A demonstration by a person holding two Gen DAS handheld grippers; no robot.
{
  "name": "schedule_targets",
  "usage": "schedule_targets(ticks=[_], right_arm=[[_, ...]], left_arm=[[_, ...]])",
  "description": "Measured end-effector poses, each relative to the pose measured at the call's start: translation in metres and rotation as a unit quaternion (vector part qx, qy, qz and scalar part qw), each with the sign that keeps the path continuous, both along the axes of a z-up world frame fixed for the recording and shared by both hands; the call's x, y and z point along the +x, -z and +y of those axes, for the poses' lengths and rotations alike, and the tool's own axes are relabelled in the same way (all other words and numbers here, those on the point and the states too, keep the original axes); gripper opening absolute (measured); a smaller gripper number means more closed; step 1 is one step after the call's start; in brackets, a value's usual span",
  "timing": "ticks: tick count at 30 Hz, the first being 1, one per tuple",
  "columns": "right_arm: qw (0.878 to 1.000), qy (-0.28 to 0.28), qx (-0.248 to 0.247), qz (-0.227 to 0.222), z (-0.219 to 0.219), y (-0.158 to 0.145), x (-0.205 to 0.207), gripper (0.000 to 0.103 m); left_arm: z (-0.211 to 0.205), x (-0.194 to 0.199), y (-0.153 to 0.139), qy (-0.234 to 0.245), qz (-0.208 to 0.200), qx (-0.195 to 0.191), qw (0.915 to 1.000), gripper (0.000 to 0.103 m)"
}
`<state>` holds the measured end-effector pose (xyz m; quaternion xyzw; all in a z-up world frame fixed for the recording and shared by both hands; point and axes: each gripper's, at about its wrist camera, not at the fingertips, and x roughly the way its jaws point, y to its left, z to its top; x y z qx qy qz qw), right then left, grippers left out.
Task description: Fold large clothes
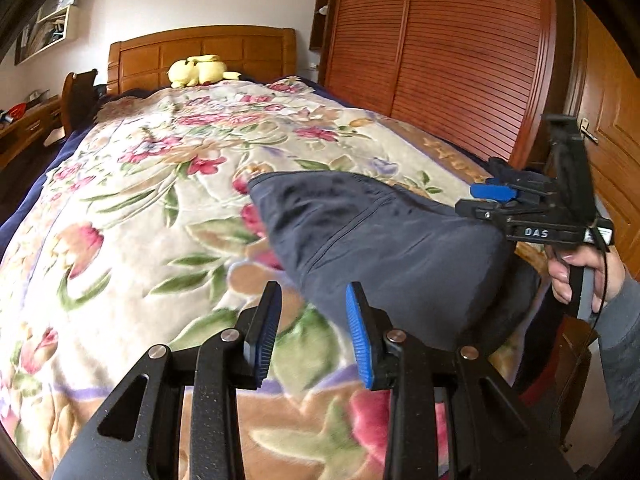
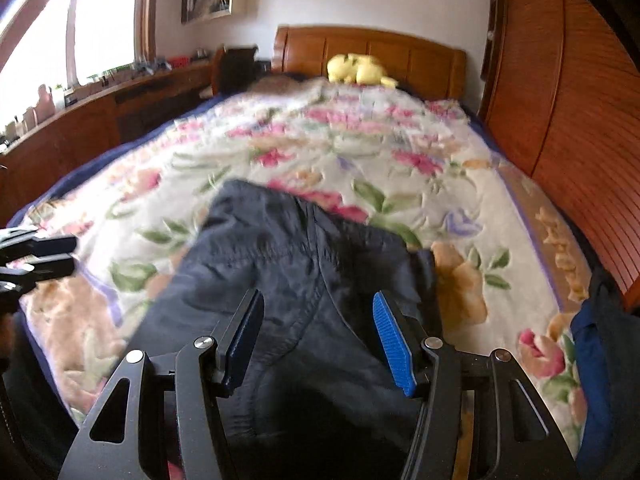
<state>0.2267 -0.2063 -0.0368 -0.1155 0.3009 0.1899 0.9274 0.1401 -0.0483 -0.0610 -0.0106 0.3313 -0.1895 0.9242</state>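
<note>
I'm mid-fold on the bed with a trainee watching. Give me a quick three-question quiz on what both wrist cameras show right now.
1. True or false: the left gripper is clamped on the dark navy garment.
2. Multiple choice: what sits by the wooden headboard? A) a folded towel B) a yellow plush toy C) a laundry basket
3. Short answer: what lies directly under the garment?

Key
1. False. Its jaws stand open with nothing between them; the right gripper is open over the garment too.
2. B, the yellow plush toy.
3. The floral blanket covering the bed.
</note>
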Motion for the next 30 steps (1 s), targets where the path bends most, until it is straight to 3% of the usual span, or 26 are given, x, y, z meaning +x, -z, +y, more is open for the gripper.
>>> schedule_targets(ticks=[5, 8, 16, 30], right_arm=[[0.999, 0.010, -0.019, 0.044, -0.001, 0.020, 0.018, 0.059], [0.997, 0.016, -0.016, 0.071, -0.002, 0.029, 0.022, 0.065], [0.991, 0.023, 0.056, 0.119, -0.020, 0.049, 0.044, 0.073], [0.989, 0.021, 0.083, 0.118, -0.032, 0.062, 0.035, 0.073]], left_arm=[[0.006, -0.001, 0.010, -0.002, 0.008, -0.006, 0.9999, 0.034], [0.007, 0.000, 0.016, -0.001, 0.013, -0.007, 0.9999, 0.034], [0.003, -0.001, 0.024, 0.001, 0.022, -0.003, 0.9998, 0.034], [0.000, -0.003, 0.027, 0.002, 0.024, 0.003, 0.9997, 0.034]])
